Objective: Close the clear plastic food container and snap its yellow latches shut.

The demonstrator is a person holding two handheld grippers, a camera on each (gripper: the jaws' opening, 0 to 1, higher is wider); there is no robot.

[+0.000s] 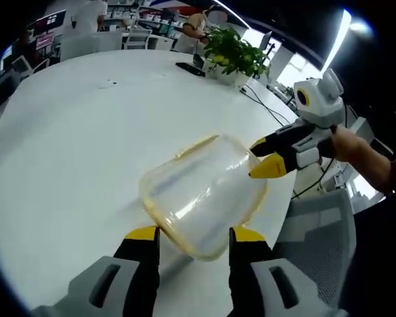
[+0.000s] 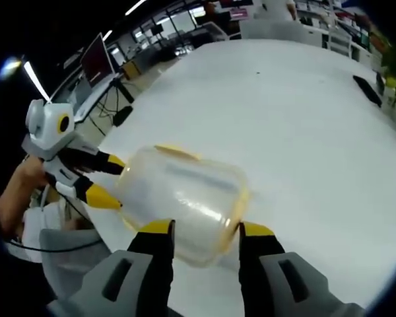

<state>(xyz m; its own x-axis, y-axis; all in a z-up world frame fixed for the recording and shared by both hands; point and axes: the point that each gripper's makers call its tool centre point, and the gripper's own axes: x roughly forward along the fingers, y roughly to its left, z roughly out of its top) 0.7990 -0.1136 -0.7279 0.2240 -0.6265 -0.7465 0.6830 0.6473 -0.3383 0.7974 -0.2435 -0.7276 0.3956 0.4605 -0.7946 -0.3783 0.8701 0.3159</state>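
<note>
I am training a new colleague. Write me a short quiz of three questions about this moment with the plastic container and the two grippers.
1. True or false: the clear container rests flat on the white table.
2. Which jaws flank it? A) left gripper alone B) right gripper alone C) both
3. Fill in: the container's rim is ____ in colour.

Key:
1. False; it is tilted and held above the table.
2. C; each gripper has the container between its jaws, from opposite ends.
3. Yellow.
</note>
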